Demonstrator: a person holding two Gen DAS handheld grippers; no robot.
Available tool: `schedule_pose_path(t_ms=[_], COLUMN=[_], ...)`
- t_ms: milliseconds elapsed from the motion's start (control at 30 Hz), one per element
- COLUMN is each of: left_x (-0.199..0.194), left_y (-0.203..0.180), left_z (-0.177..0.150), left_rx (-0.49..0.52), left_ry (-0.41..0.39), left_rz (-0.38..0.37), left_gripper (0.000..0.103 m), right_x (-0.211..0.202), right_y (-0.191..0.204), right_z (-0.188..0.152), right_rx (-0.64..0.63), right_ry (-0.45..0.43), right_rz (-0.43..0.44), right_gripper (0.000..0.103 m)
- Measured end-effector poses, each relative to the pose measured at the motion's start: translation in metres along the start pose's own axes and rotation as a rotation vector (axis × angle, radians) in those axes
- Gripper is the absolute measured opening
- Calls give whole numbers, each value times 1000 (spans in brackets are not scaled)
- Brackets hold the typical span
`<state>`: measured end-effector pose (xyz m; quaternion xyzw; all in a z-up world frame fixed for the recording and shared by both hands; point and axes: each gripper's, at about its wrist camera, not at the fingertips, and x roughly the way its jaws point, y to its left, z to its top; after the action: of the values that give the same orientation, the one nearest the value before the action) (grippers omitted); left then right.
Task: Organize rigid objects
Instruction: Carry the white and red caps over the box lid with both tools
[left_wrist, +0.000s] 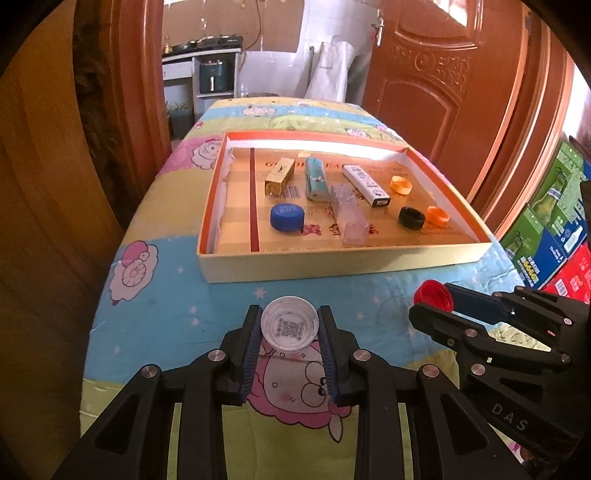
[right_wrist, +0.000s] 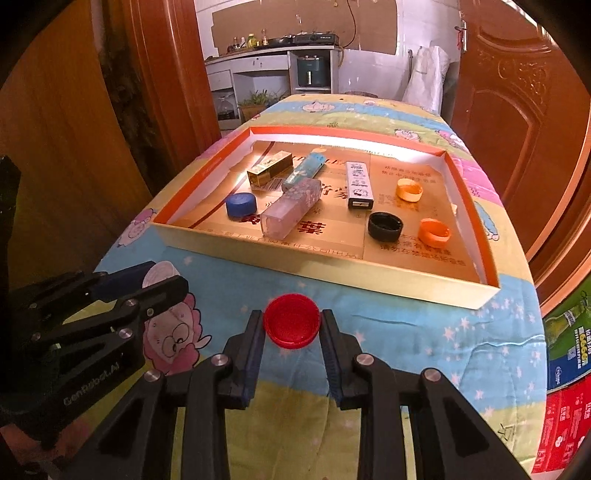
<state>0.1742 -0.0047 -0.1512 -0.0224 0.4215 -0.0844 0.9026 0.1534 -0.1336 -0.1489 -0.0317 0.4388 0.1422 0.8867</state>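
Note:
My left gripper (left_wrist: 289, 310) is shut on a white bottle cap (left_wrist: 289, 326), held open side up over the cartoon tablecloth in front of the box. My right gripper (right_wrist: 291, 314) is shut on a red cap (right_wrist: 291, 321), top side up, also just short of the box. Each gripper shows in the other view: the right gripper (left_wrist: 430, 299) with the red cap (left_wrist: 434, 293) at the right, the left gripper (right_wrist: 166, 275) with the white cap (right_wrist: 160, 273) at the left. The shallow cardboard box (left_wrist: 332, 264) holds a blue cap (left_wrist: 287, 216), a black cap (left_wrist: 411, 218) and two orange caps (left_wrist: 400, 184).
In the box also lie a gold carton (left_wrist: 279, 175), a teal carton (left_wrist: 316, 177), a white carton (left_wrist: 365, 181) and a clear plastic case (left_wrist: 349, 214). Wooden doors flank the table. Printed drink cartons (left_wrist: 546, 229) stand on the floor at the right.

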Motion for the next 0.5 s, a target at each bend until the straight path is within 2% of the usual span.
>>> schedule_pose_path(t_ms=[267,500], left_x=[-23,-38], left_y=[-4,-7], left_z=[8,28], left_rx=[-16,-46], left_ry=[-31,-55], left_rz=[19,21], left_gripper=[31,31], right_x=[-22,-49], right_y=[-1,-6], right_z=[3,16], right_rx=[5,15], right_ry=[-34,-98], right_rz=[-8,-22], right_gripper=[30,30])
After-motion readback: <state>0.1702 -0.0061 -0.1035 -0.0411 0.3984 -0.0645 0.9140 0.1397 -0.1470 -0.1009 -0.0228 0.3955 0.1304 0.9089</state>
